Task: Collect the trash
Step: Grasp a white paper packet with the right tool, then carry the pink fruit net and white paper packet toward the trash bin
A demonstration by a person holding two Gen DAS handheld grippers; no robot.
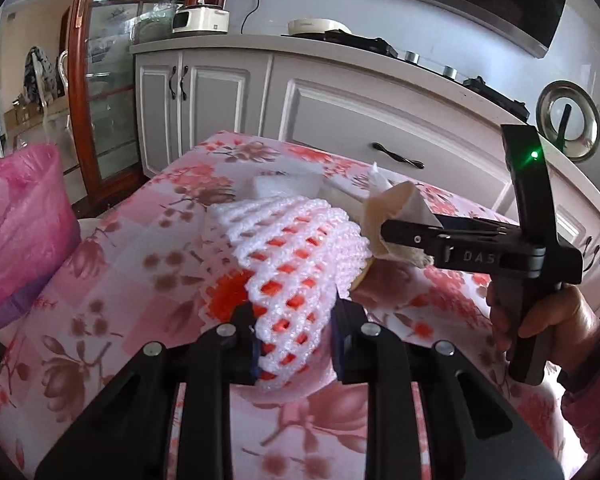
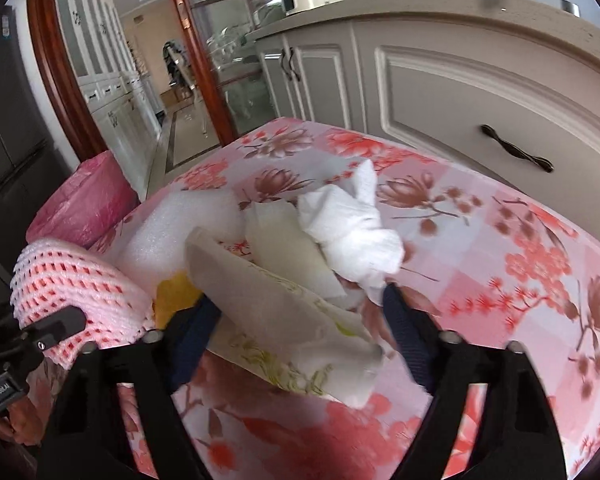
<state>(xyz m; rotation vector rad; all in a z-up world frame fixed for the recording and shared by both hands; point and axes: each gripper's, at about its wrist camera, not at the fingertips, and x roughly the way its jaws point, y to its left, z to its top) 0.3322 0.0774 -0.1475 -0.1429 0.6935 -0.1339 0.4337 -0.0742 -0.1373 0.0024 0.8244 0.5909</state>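
A white foam fruit net [image 1: 296, 248] lies on the floral tablecloth [image 1: 120, 260]. My left gripper [image 1: 296, 332] is shut on its near end, with the mesh squeezed between both pads. In the right wrist view the net [image 2: 76, 280] sits at the left, with the left gripper's finger [image 2: 56, 328] on it. My right gripper [image 2: 300, 304] straddles a flattened printed paper carton [image 2: 284, 312], its pads not clearly pressing on it. A crumpled white tissue [image 2: 352, 228] lies just beyond, by the right fingertip. In the left wrist view the right gripper [image 1: 396, 240] comes in from the right, held by a hand [image 1: 556, 320].
A bin with a pink liner [image 1: 20, 232] stands off the table's left edge [image 2: 88, 200]. A white foam sheet [image 2: 180, 224] and a yellow scrap [image 2: 176, 296] lie among the litter. Grey kitchen cabinets [image 1: 380, 112] run close behind the table.
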